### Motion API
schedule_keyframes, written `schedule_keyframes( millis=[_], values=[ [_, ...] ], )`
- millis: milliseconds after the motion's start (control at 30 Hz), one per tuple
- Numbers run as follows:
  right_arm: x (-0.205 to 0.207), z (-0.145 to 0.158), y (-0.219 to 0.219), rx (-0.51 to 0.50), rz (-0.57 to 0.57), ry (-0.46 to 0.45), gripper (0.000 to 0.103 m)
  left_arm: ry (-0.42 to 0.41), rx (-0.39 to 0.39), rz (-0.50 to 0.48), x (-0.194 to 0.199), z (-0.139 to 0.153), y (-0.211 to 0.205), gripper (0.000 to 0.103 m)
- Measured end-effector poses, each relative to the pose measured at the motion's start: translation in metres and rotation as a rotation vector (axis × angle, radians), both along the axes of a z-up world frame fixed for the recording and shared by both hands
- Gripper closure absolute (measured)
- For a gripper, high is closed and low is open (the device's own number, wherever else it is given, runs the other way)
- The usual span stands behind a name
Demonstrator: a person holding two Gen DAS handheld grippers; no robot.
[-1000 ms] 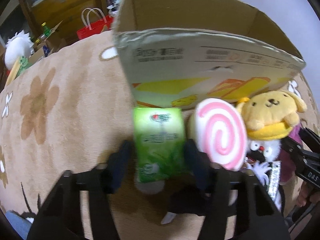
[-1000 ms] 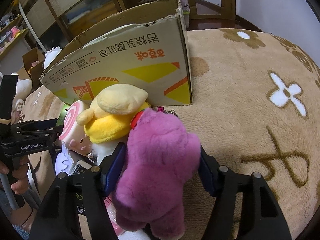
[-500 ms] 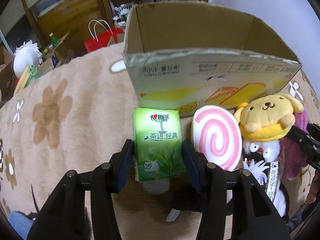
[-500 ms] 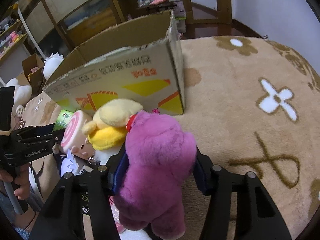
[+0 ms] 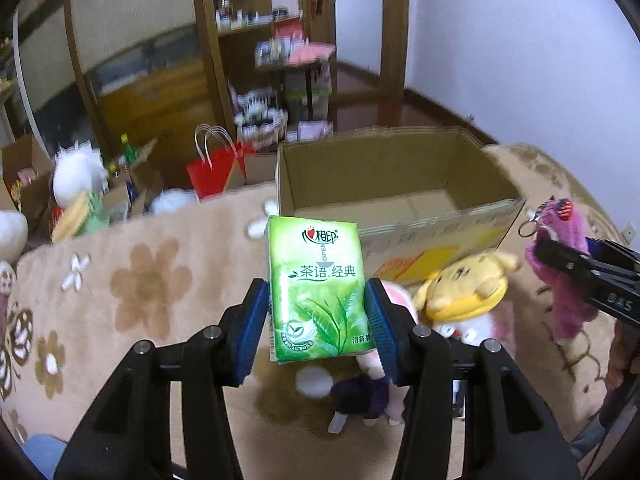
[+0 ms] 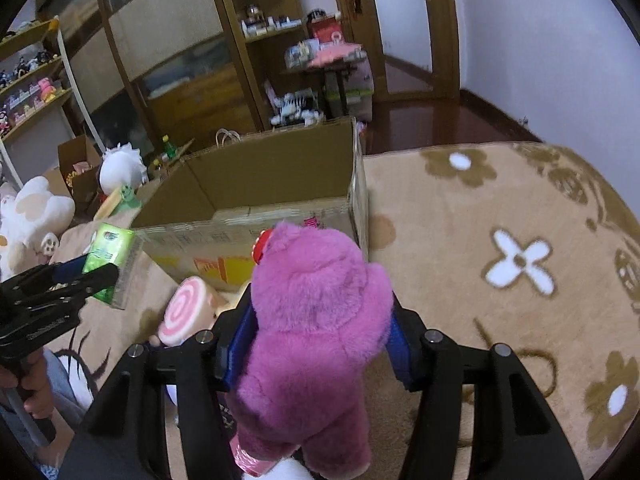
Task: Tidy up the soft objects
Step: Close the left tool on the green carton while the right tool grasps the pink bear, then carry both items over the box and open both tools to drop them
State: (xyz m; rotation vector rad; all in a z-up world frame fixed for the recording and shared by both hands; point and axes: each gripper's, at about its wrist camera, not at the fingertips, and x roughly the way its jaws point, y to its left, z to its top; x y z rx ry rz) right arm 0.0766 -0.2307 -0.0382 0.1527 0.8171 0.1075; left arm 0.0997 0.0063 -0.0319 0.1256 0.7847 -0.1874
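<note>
My left gripper (image 5: 318, 312) is shut on a green tissue pack (image 5: 318, 292) and holds it in the air in front of the open cardboard box (image 5: 396, 184). The pack also shows in the right wrist view (image 6: 108, 264). My right gripper (image 6: 320, 332) is shut on a purple plush bear (image 6: 316, 320), lifted above the carpet near the box (image 6: 280, 184). The bear also shows at the right of the left wrist view (image 5: 560, 276). A yellow plush dog (image 5: 464, 284) and a pink swirl plush (image 6: 186, 310) lie on the carpet by the box's near wall.
A beige flowered carpet (image 6: 500, 240) covers the surface. A red gift bag (image 5: 216, 168), white plush toys (image 6: 32, 208) and small boxes sit at the left. Wooden shelves (image 6: 260, 40) stand behind. The box's inside looks empty.
Both grippers have risen with their loads. The tissue pack and the purple bear are now high enough that the inside of the box shows.
</note>
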Motion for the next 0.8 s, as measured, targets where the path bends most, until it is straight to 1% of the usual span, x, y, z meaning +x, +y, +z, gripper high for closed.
schedule_keyframes(
  millis=[67,133,233,367,433,567,800],
  values=[
    [-0.001,0.013,0.001,-0.014,-0.007,-0.036,0.043,-0.05,0.019,-0.013,-0.005,0.016,-0.002,0.055],
    [0.0,0.026,0.003,-0.031,-0.011,-0.07,0.043,-0.083,0.03,-0.021,-0.004,0.03,-0.002,0.055],
    [0.003,0.042,0.006,-0.066,-0.005,-0.114,0.043,-0.101,0.012,-0.001,0.005,0.045,0.0,0.055],
    [0.015,0.065,0.007,-0.11,0.01,-0.18,0.043,-0.121,0.009,0.018,0.022,0.059,0.002,0.055],
    [0.021,0.072,0.005,-0.118,0.009,-0.207,0.043,-0.132,0.006,0.025,0.027,0.064,0.001,0.055],
    [0.034,0.081,0.002,-0.096,0.003,-0.235,0.043,-0.148,-0.013,0.052,0.043,0.069,0.001,0.055],
    [0.058,0.085,0.011,-0.082,0.012,-0.26,0.043,-0.144,-0.035,0.029,0.065,0.069,-0.008,0.055]
  ],
)
